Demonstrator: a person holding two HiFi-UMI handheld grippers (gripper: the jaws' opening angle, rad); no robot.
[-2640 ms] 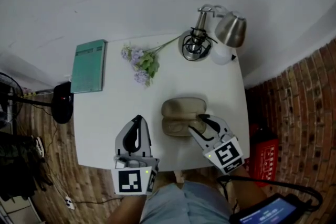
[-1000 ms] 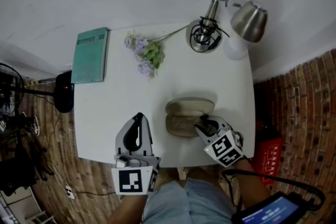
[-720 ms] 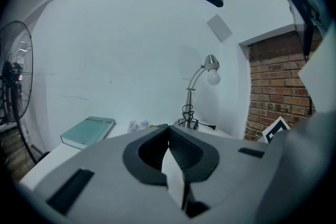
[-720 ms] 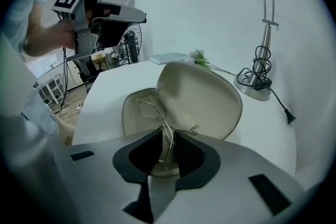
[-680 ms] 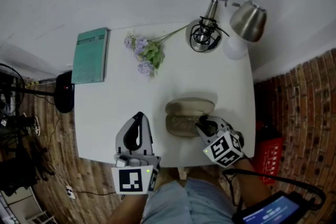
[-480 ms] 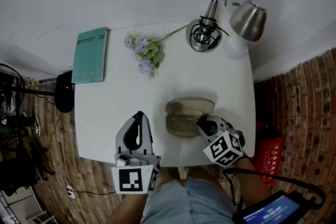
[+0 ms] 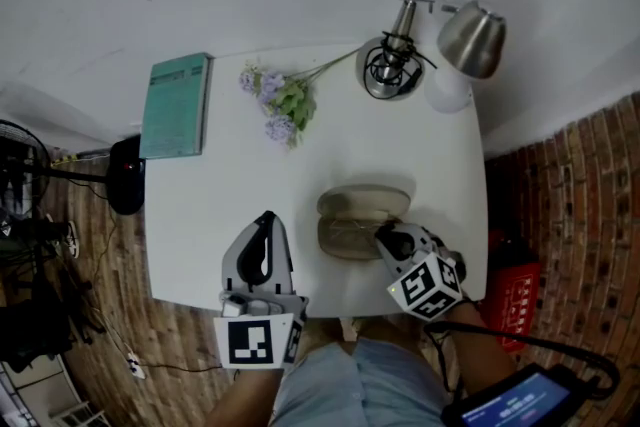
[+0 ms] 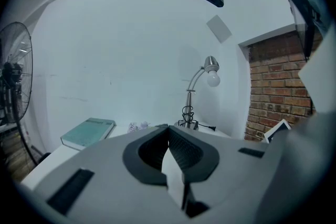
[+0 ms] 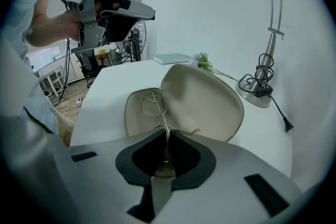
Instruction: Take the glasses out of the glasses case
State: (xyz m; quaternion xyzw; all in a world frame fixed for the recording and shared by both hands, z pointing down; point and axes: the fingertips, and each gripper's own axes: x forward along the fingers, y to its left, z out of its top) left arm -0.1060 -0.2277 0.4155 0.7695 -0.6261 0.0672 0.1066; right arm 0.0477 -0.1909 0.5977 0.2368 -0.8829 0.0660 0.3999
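Note:
An open beige glasses case [image 7: 360, 220] lies on the white table [image 7: 220, 185] near its front right. In the right gripper view its lid [image 9: 202, 99] stands up, and thin wire-framed glasses [image 9: 152, 106] lie in the lower half. My right gripper [image 7: 385, 237] reaches down into the case from the front right. Its jaws [image 9: 167, 136] are closing, with the wire frame pinched between the fingertips. My left gripper [image 7: 264, 223] hovers to the left of the case, apart from it. Its jaws [image 8: 168, 131] are shut with nothing between them.
A teal book [image 7: 177, 105] lies at the table's back left, with a sprig of purple flowers [image 7: 275, 105] beside it. A metal desk lamp [image 7: 395, 65] with a coiled cord stands at the back right. A brick wall runs along the right, and wooden floor lies below the table's edge.
The right gripper's jaws have closed onto the glasses frame inside the case, and that gripper has rolled slightly. The left gripper has stayed still.

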